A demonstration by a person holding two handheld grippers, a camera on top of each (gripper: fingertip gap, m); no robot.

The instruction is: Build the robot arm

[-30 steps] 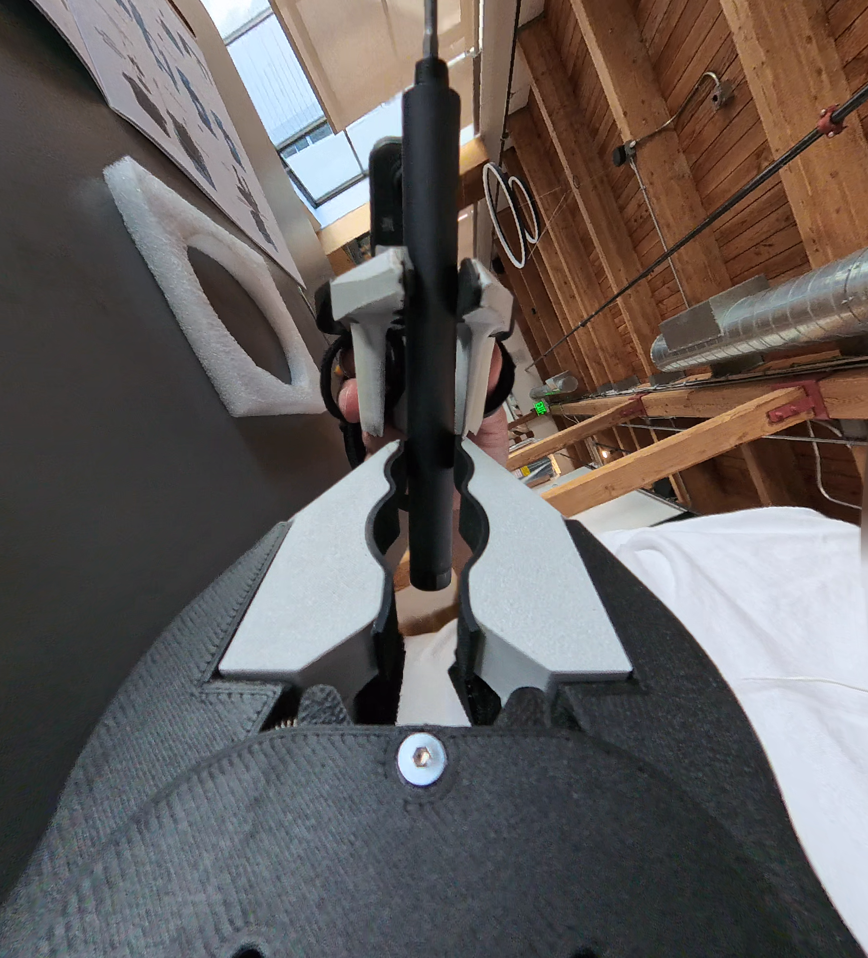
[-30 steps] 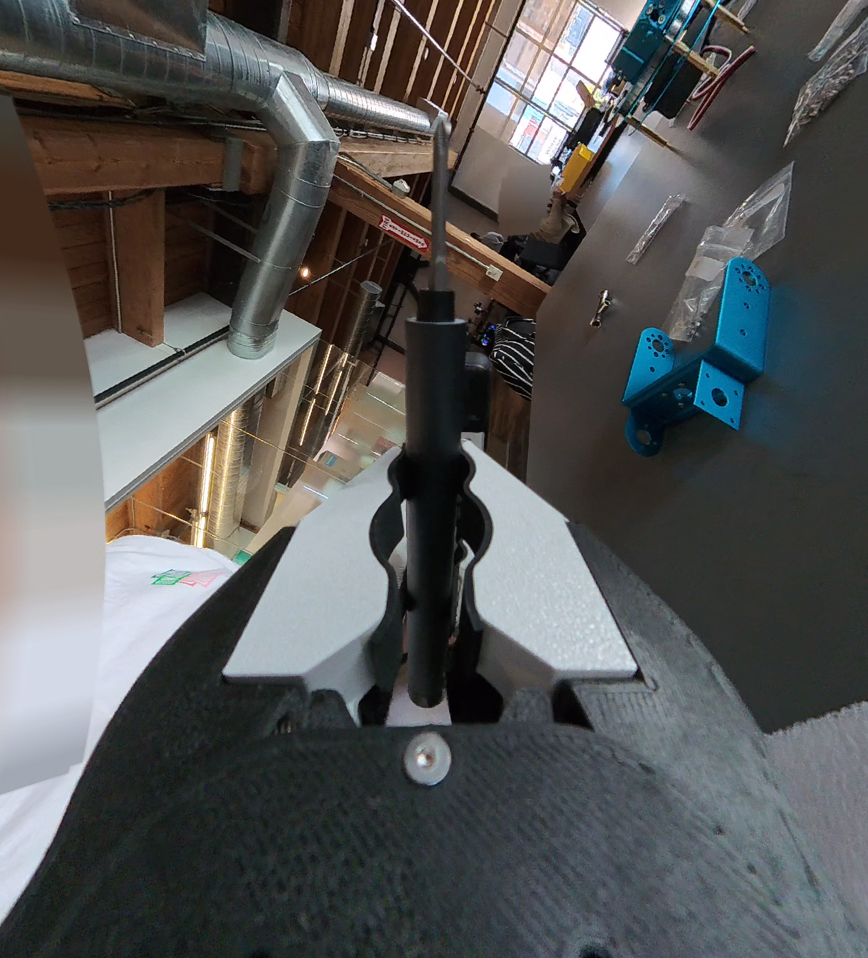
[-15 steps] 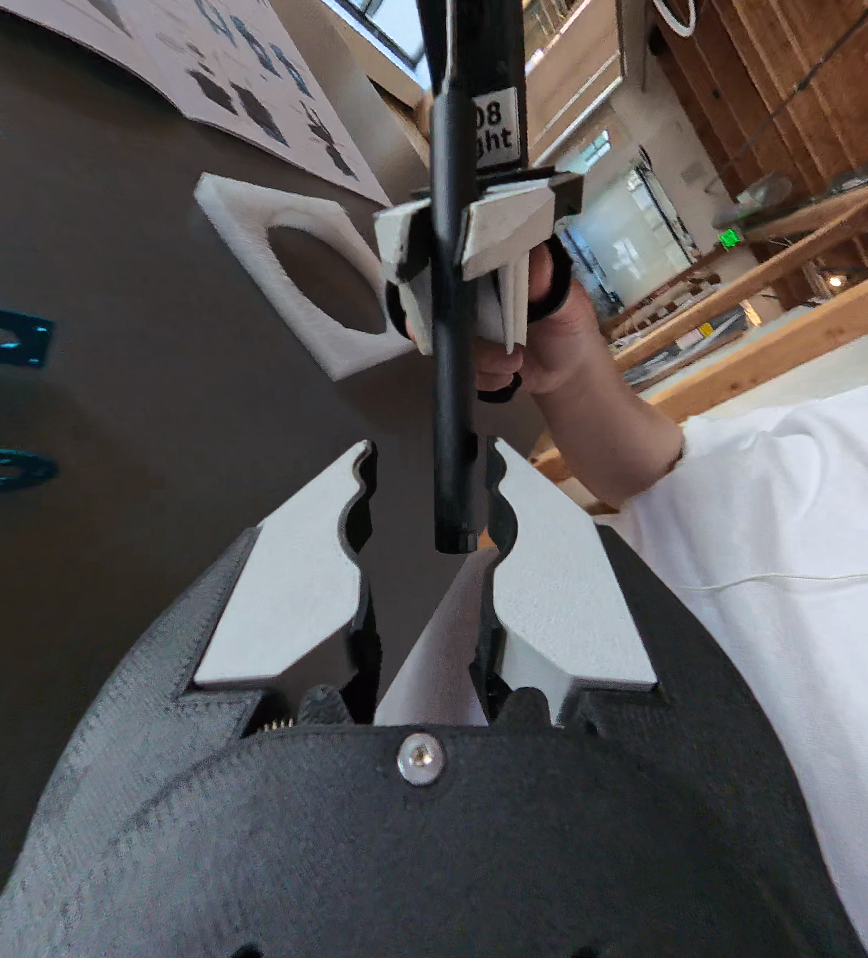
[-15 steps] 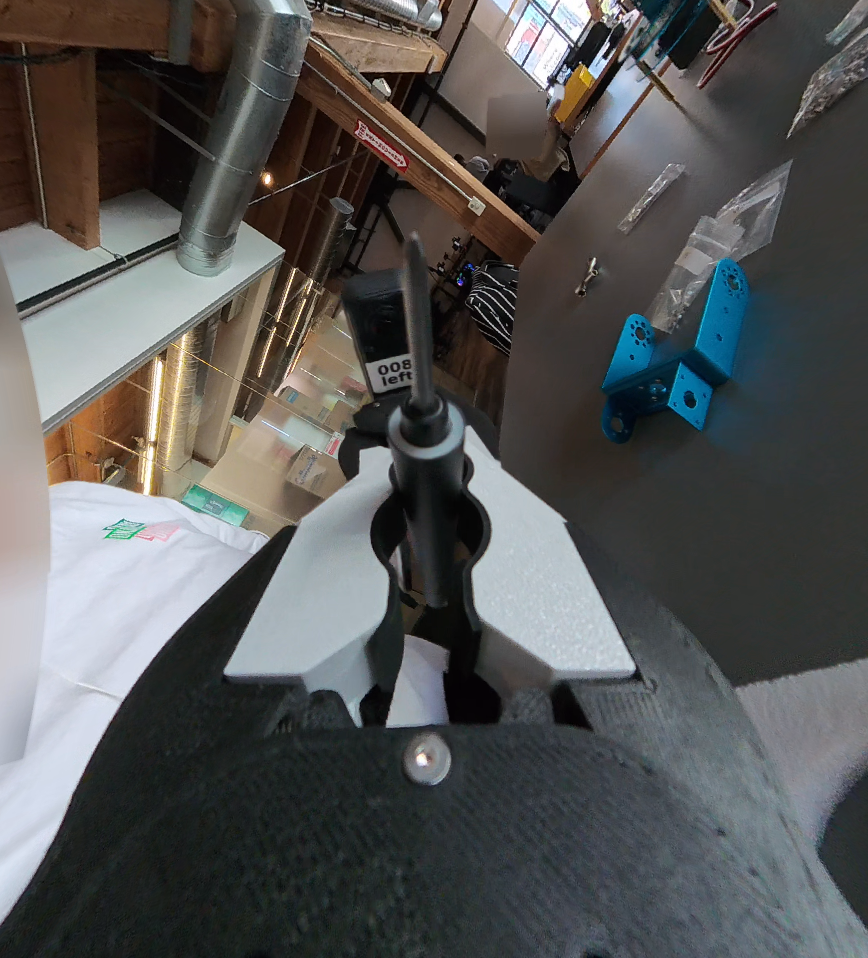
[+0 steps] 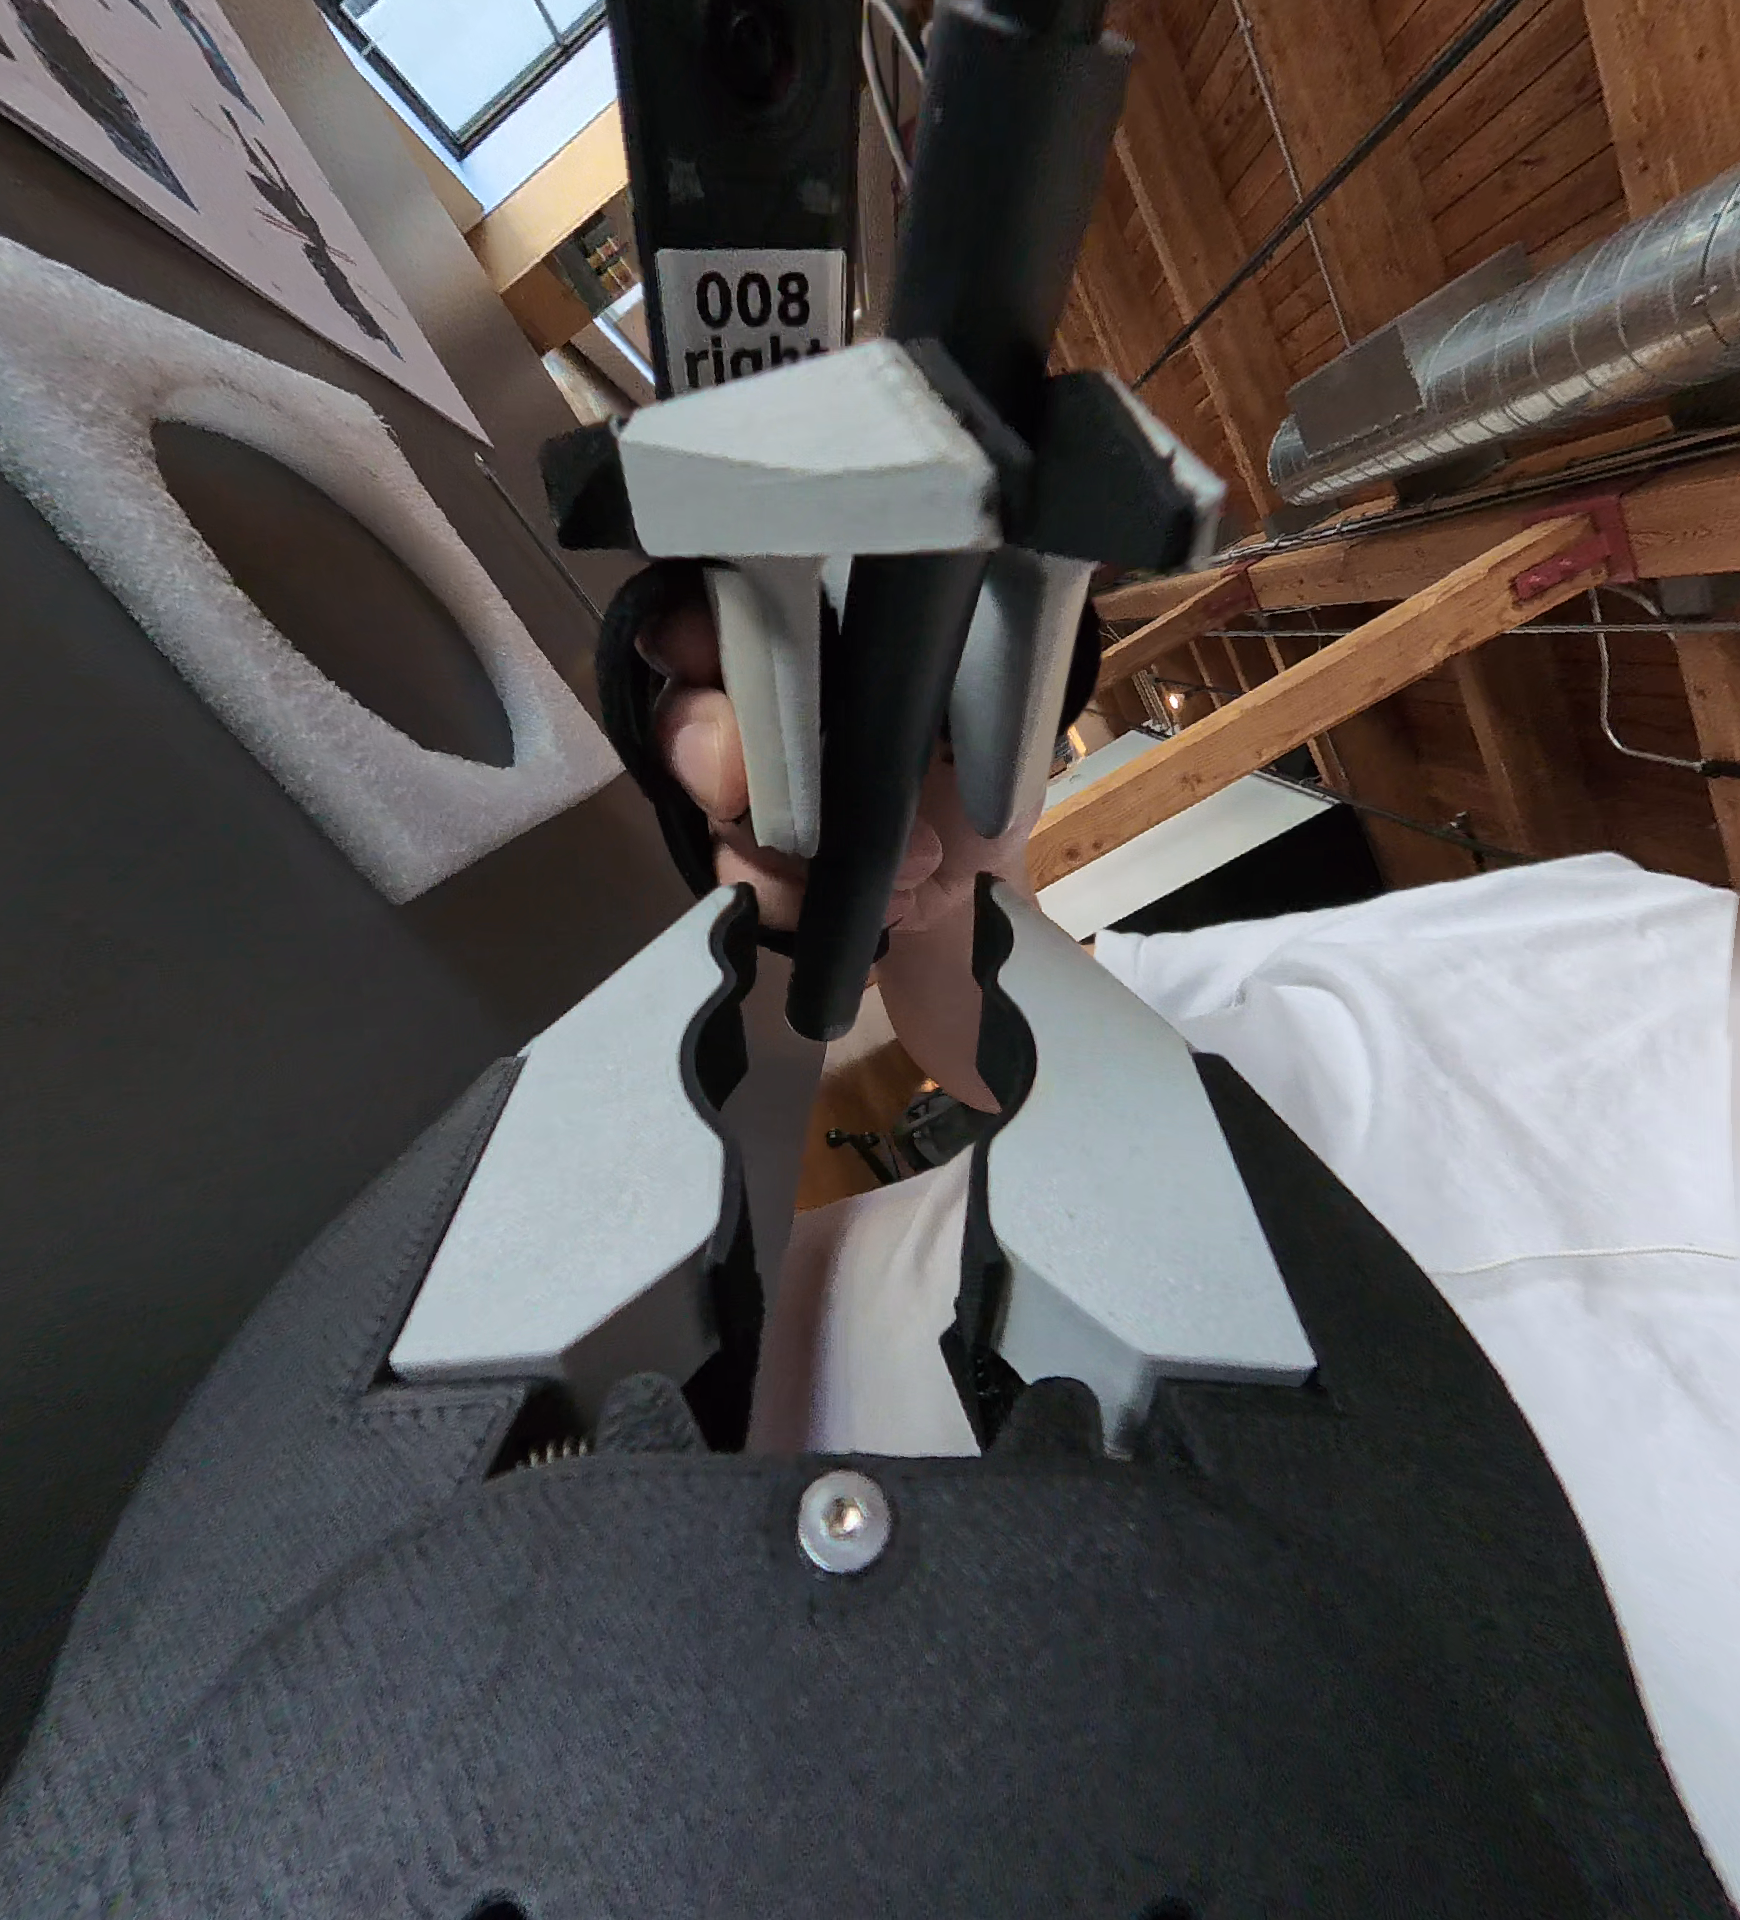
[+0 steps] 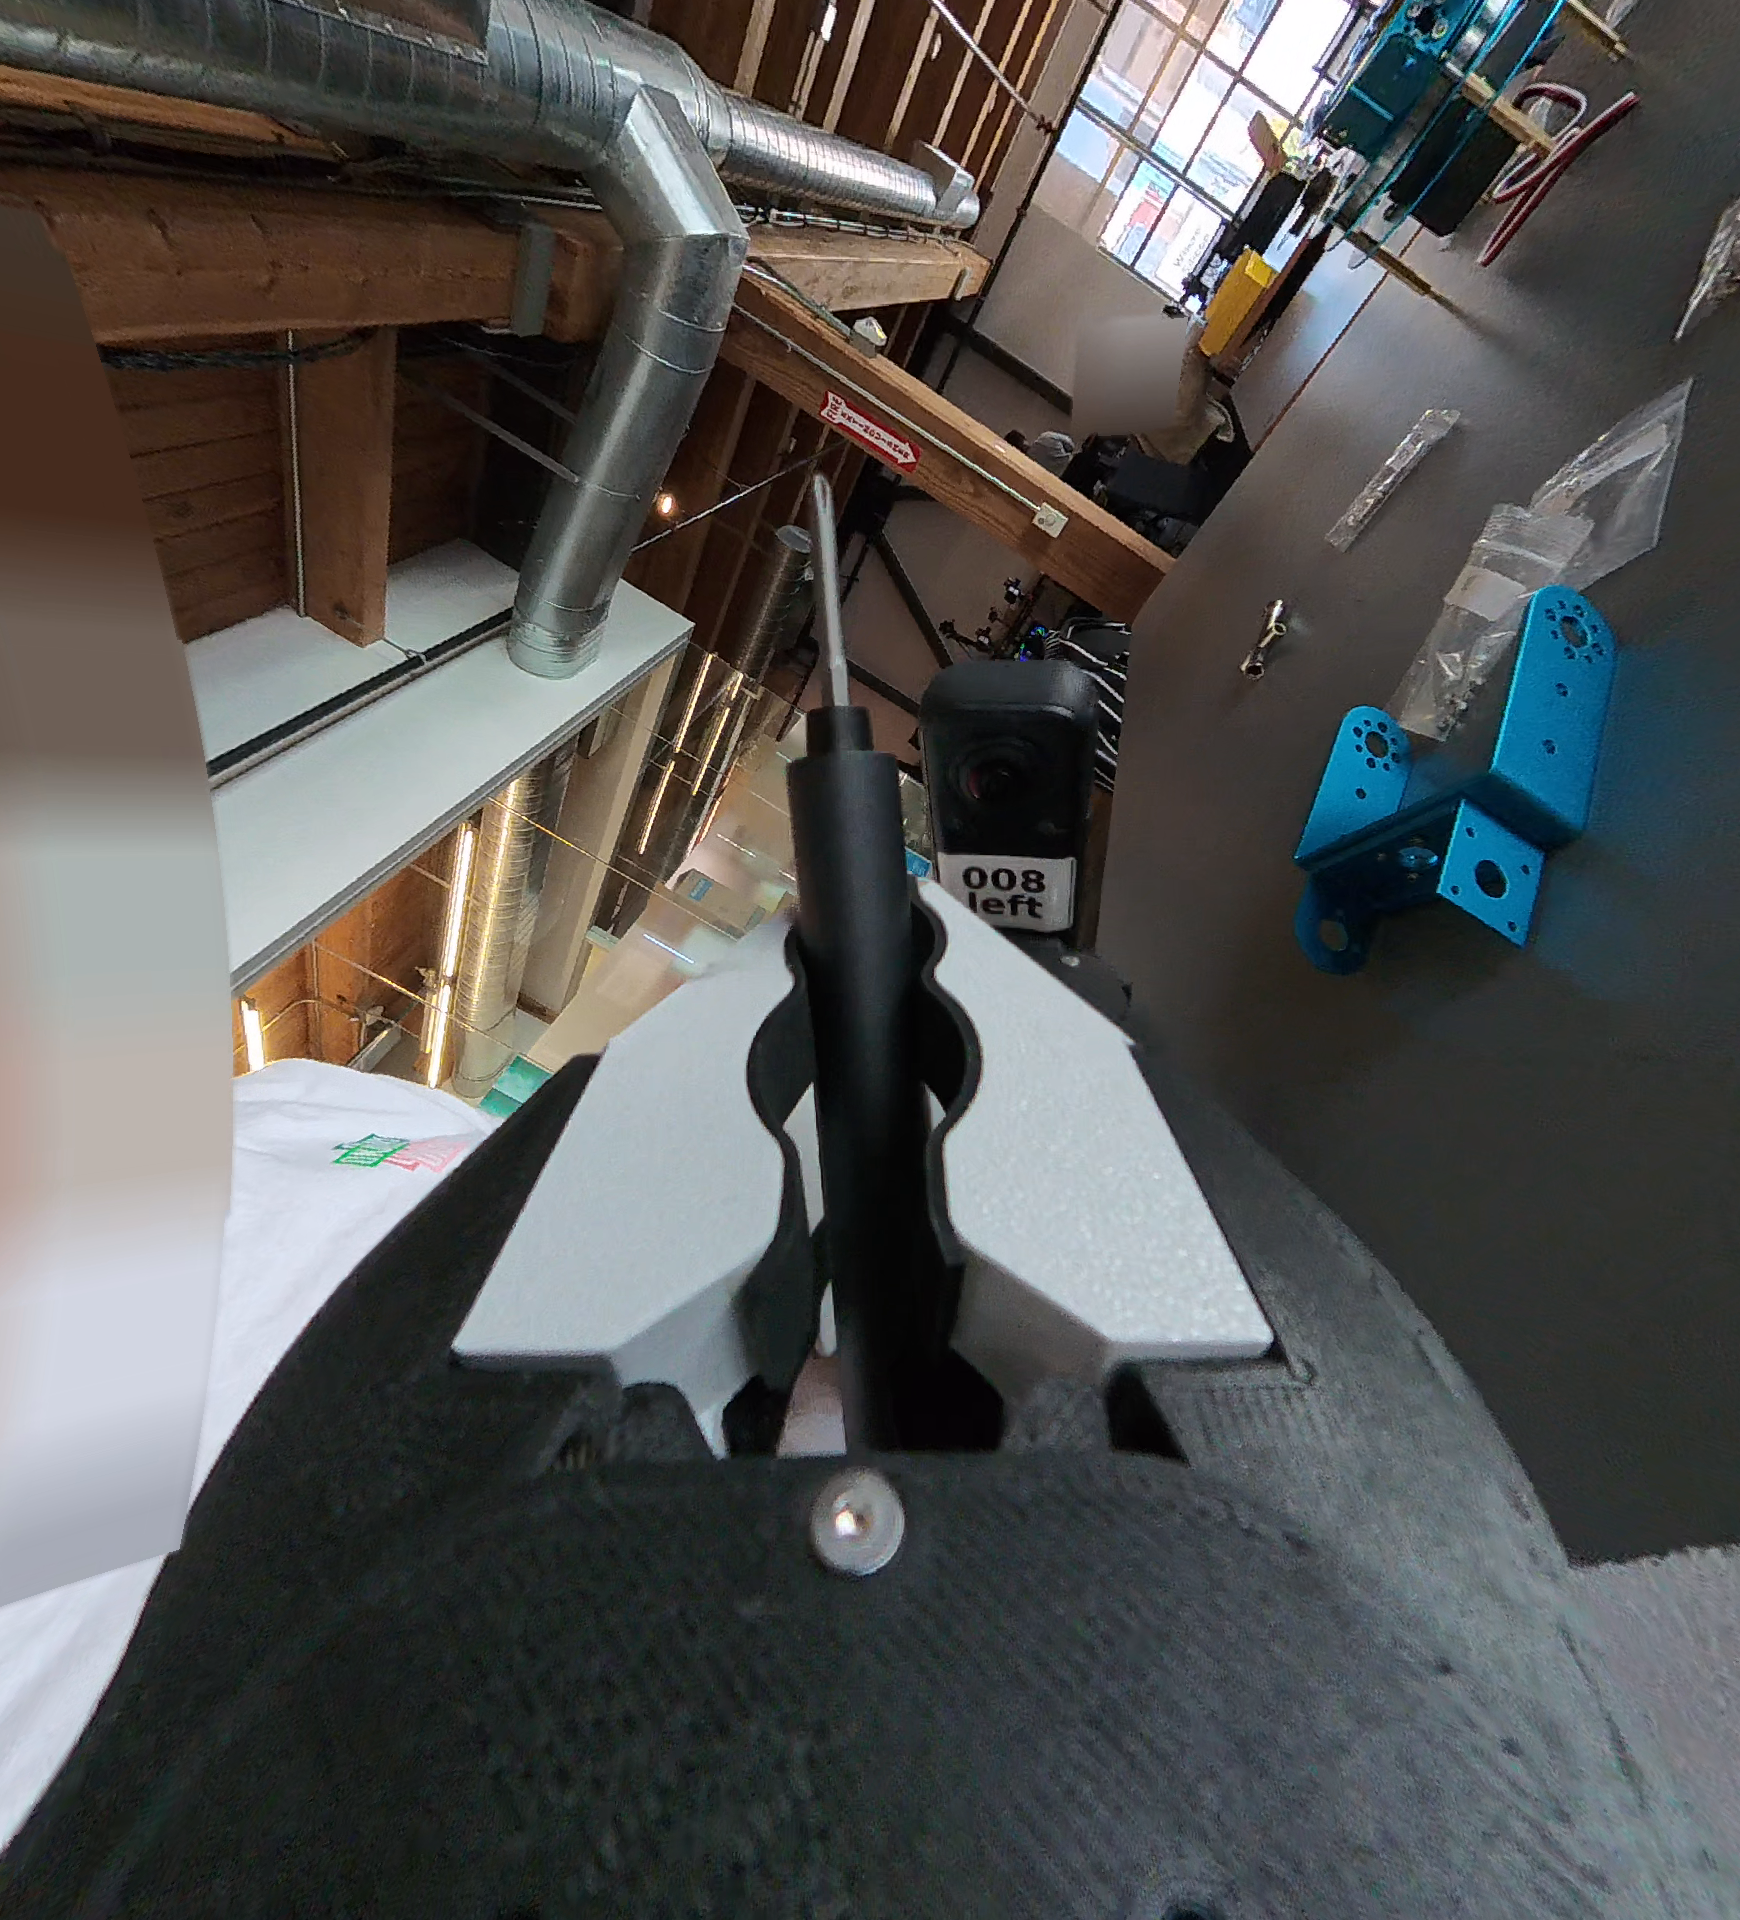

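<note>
the left gripper [image 5: 861,977] has let go, its fingers now spread (handle end between them, untouched); the right gripper [image 6: 871,1049] alone clamps the black screwdriver [image 6: 861,935]

The left gripper [image 5: 861,997] stands spread, a clear gap between its 2 fingers; the screwdriver [image 5: 871,790] handle's end hangs just ahead of that gap. The right gripper [image 5: 887,665], clamped around the handle, blocks the way beyond.
</note>
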